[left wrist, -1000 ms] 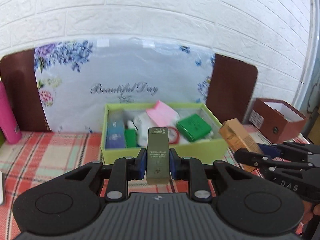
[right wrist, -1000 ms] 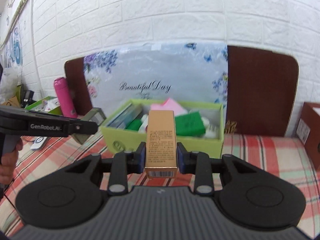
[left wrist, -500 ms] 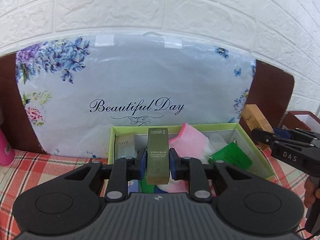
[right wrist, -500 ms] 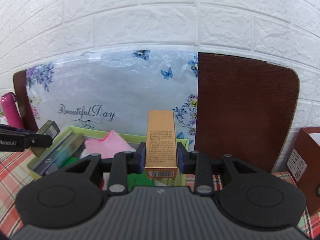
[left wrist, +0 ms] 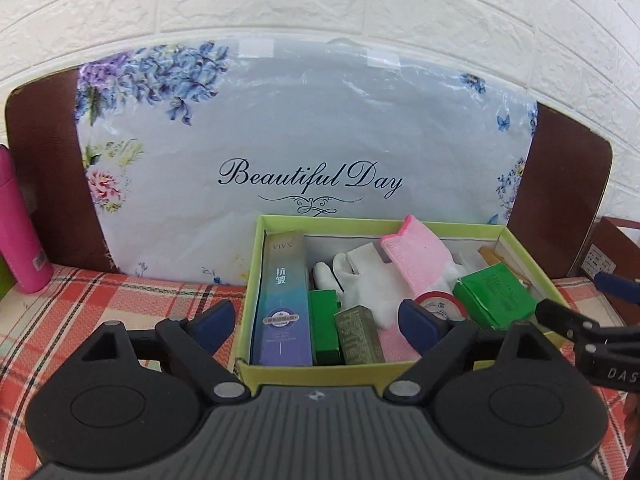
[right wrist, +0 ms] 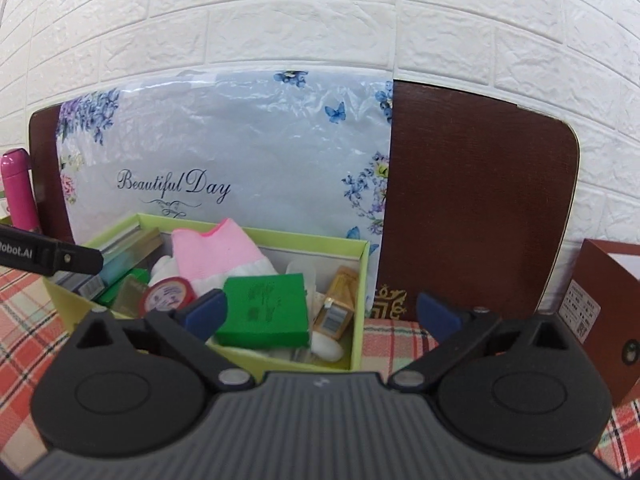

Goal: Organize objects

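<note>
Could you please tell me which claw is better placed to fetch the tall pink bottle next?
Probably the left claw: its jaws are opening with nothing gripped, and the tall pink bottle stands on its side of the lime-green cardboard box. The right claw, also opening empty, hangs at the box's other end.

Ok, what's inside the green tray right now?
The tray holds a tall VIVX box, olive box, gold box, two green boxes, a red-lidded tin and a pink-cuffed white glove. Whatever lies beneath them is covered.
</note>
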Tool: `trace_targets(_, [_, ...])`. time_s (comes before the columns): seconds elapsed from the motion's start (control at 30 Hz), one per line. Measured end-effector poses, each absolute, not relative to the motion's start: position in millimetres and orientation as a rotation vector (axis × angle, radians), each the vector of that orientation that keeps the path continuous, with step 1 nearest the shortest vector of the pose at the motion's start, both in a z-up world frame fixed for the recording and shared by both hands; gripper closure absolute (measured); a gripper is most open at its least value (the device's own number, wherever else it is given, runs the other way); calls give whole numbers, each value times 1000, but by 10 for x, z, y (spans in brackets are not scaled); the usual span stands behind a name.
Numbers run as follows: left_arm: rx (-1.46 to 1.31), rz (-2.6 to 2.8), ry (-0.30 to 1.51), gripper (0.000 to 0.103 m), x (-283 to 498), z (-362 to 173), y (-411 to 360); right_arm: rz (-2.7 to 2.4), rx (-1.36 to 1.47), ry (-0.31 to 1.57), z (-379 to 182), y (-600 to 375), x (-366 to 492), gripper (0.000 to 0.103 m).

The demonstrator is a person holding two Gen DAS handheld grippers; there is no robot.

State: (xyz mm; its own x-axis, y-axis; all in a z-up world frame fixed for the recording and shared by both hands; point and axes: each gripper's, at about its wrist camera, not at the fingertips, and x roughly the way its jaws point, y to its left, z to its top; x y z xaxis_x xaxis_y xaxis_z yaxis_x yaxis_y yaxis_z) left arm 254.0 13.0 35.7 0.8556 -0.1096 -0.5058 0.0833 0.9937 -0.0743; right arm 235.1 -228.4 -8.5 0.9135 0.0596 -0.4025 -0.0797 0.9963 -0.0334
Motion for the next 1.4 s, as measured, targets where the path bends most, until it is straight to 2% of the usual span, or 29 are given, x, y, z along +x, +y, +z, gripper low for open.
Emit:
trace_targets(0.3, [-72,-66,522,5,1916,632,120,73,-3,376,263,-2247,1681,0])
trace_targets(0.67, [-18,4,638,5,1240,373,-1,54,41,510,94,-2111,979,0])
trace_targets(1.4, [22,31,617,5,808,348,31,23,58,530,39,-2029,624,0])
